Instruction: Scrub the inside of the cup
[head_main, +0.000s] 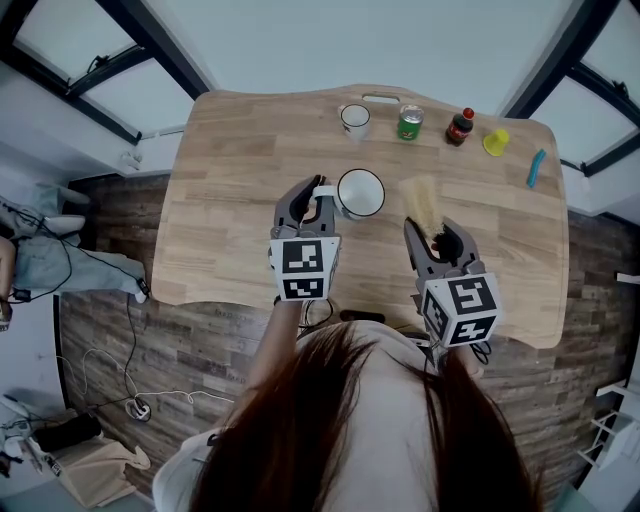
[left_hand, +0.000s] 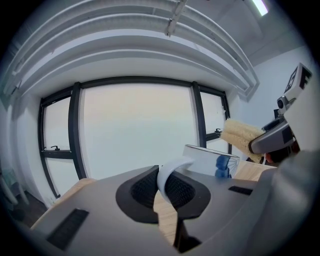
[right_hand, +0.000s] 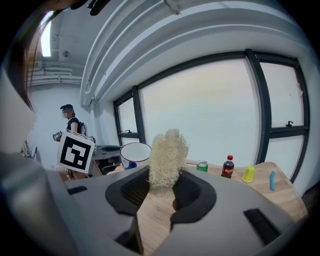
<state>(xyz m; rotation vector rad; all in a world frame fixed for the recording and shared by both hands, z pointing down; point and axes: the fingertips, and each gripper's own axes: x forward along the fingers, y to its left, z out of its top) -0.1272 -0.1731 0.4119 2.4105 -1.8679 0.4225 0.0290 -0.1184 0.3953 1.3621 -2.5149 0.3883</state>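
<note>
**Q:** What do the jaws of each gripper hold?

**A:** The left gripper (left_hand: 167, 189) has its jaws closed narrowly on the handle (left_hand: 171, 171) of the white cup (head_main: 361, 193). The right gripper (right_hand: 162, 189) has its jaws pinched on the lower end of a pale fibrous scrubber (right_hand: 167, 156), which stands upright out of them.

**Q:** Where is the cup?

**A:** It is over the middle of the tabletop (head_main: 230, 200), just left of the scrubber and not touching it. Along the far edge stand a small mug (head_main: 355, 120), a green can (head_main: 410, 122) and a dark bottle (head_main: 460, 127).
</note>
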